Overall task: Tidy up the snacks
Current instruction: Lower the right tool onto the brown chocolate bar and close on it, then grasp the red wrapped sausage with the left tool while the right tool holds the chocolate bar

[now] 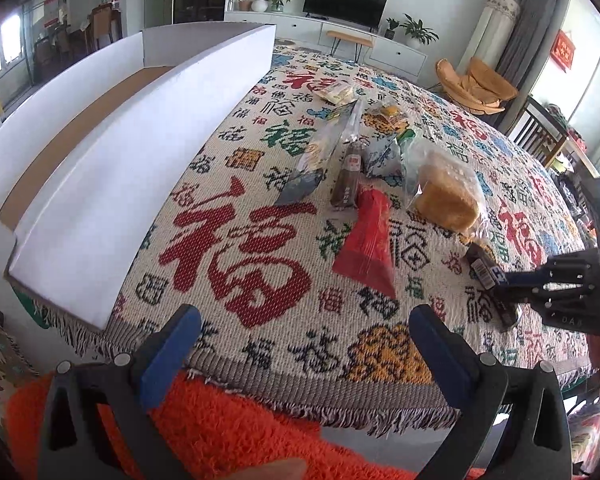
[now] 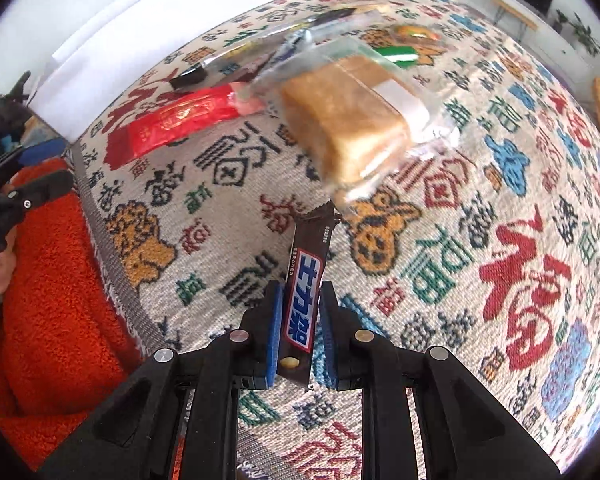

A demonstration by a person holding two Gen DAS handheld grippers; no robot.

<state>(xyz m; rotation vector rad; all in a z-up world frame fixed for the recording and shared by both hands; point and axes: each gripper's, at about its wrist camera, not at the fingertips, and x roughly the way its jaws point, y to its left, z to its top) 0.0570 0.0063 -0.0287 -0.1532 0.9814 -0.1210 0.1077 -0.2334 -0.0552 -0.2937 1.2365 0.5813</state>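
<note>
Several snacks lay beside the white box [image 1: 140, 168]: nearest the red packet [image 1: 366, 240], then bagged bread [image 1: 446, 196]. Right gripper [image 2: 299, 322] clamped the chocolate bar [image 2: 302, 300] beyond them; left gripper [image 1: 304, 344] gaped empty.

We see the chocolate bar [image 2: 300, 304] only in part: its near end sits behind the right gripper's pads [image 2: 275, 332]. The bagged cake [image 2: 348, 120] is smeared by blur, and we cannot read the snacks beyond it. The white box [image 1: 112, 184] runs off the left wrist view's edge.
</note>
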